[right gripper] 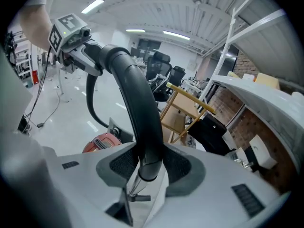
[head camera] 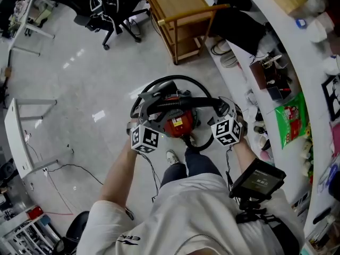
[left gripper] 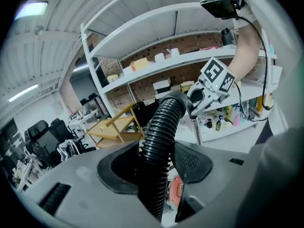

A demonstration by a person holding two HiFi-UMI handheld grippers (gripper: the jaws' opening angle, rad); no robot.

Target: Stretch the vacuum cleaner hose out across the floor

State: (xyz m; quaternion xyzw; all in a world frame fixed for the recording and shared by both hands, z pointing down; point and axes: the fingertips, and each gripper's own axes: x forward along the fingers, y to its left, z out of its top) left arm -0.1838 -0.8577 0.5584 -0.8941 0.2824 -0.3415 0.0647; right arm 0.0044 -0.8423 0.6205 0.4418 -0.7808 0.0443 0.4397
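Note:
A red vacuum cleaner (head camera: 178,122) stands on the floor at the person's feet. Its black hose (head camera: 175,103) is held level above it, and a spare loop arches behind. My left gripper (head camera: 143,109) is shut on the ribbed part of the hose (left gripper: 159,141), which runs up between the jaws toward the right gripper (left gripper: 209,87). My right gripper (head camera: 225,110) is shut on the smooth curved hose tube (right gripper: 137,108), which bends away to the left gripper (right gripper: 71,32). The red vacuum body (right gripper: 101,141) shows below the jaws.
A wooden cart (head camera: 180,15) and a black office chair (head camera: 111,9) stand beyond the vacuum. White shelving (head camera: 276,78) full of items lines the right. A white table frame (head camera: 21,137) and floor cables (head camera: 64,169) lie to the left. The person's shoe (head camera: 171,156) is beside the vacuum.

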